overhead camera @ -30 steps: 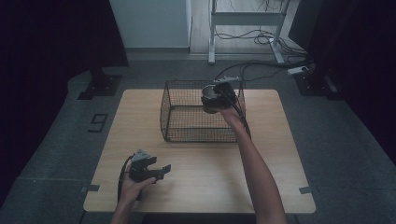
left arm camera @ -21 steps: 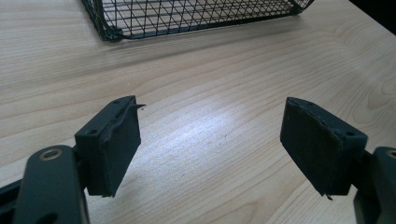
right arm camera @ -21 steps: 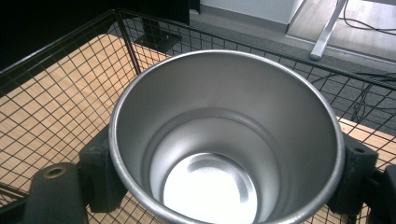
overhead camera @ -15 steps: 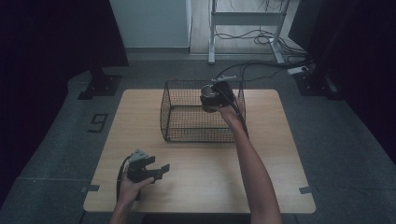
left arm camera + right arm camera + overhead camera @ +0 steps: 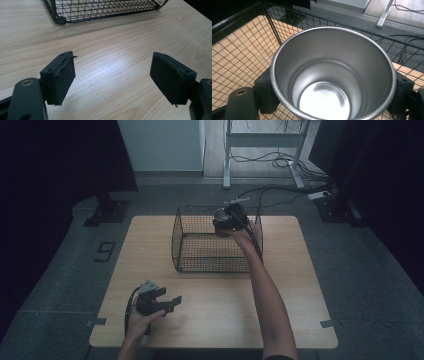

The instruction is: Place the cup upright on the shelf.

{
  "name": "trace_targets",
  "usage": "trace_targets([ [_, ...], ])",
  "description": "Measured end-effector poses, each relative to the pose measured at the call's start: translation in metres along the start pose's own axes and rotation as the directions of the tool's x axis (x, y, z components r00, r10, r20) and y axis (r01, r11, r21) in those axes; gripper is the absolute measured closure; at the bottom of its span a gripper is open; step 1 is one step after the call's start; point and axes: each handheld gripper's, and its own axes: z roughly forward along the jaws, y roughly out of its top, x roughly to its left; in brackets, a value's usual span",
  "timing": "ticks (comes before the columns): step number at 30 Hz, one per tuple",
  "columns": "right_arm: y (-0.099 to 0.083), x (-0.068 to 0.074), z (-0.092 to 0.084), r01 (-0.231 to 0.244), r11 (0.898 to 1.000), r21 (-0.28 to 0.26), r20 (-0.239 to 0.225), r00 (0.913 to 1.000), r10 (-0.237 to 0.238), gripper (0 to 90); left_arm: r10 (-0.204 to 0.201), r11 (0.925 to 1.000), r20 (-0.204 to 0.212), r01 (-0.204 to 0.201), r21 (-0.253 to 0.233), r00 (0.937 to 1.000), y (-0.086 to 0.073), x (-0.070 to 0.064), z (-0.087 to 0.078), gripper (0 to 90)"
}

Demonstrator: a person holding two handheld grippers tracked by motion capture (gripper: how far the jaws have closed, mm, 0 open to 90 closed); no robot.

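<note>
steel cup [image 5: 332, 75] sits squeezed between the right gripper [image 5: 226, 220] jaws, mouth up, held over the wire basket [image 5: 200, 262] at its far right corner; looks like a placing step, next calling for lowering and release; left gripper [image 5: 162, 302] gapes wide and empty, low over the table [image 5: 300, 285]

Pale wooden desk [image 5: 295, 285] on grey floor [image 5: 60, 270], bare across the near half. Black wire basket [image 5: 200, 265] standing on the far middle, well apart from every edge.
</note>
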Motion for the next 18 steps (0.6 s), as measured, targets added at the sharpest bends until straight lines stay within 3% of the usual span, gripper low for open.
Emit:
trace_targets([
  [10, -0.007, -0.003, 0.016, -0.022, 0.999, 0.024, 0.001, 0.9998, 0.022, 18.6, -0.008, 0.9999, 0.002, 0.008, -0.011, 1.0000, 0.000, 0.000, -0.003, 20.4],
  [13, -0.006, -0.003, 0.016, 0.003, 1.000, 0.027, 0.015, 0.9999, -0.003, 18.5, -0.002, 0.9999, 0.003, 0.002, -0.013, 1.0000, 0.000, -0.001, -0.003, 20.4],
  [18, -0.008, -0.004, 0.020, 0.007, 1.000, 0.022, -0.005, 1.0000, -0.007, 18.5, -0.004, 0.9999, -0.003, 0.004, -0.014, 1.0000, 0.000, 0.001, -0.004, 20.4],
])
